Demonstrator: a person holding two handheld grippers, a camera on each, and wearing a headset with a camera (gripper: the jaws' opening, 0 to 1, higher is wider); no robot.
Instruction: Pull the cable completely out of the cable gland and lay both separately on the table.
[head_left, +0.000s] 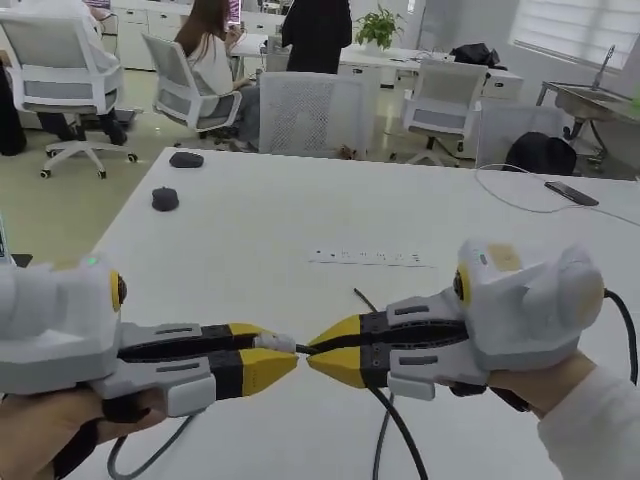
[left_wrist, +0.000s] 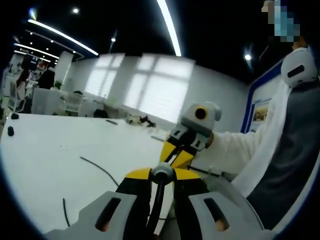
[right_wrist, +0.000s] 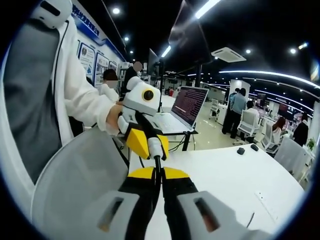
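The left tool (head_left: 288, 352) pinched the cable gland (head_left: 275, 343); the right tool (head_left: 314, 352) clamped the cable (head_left: 398, 422) just beside it; they faced each other above the table (head_left: 300, 220), seemingly to draw the two apart.

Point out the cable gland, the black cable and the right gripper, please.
cable gland (head_left: 274, 343), head view: on its pale body.
cable (head_left: 395, 420), head view: on the black stretch hanging low.
right gripper (head_left: 312, 352), head view: midway between its yellow fingertips.

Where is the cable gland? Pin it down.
Head view, low centre: cable gland clamped in the left tongs, facing the right tongs, which pinch the cable.
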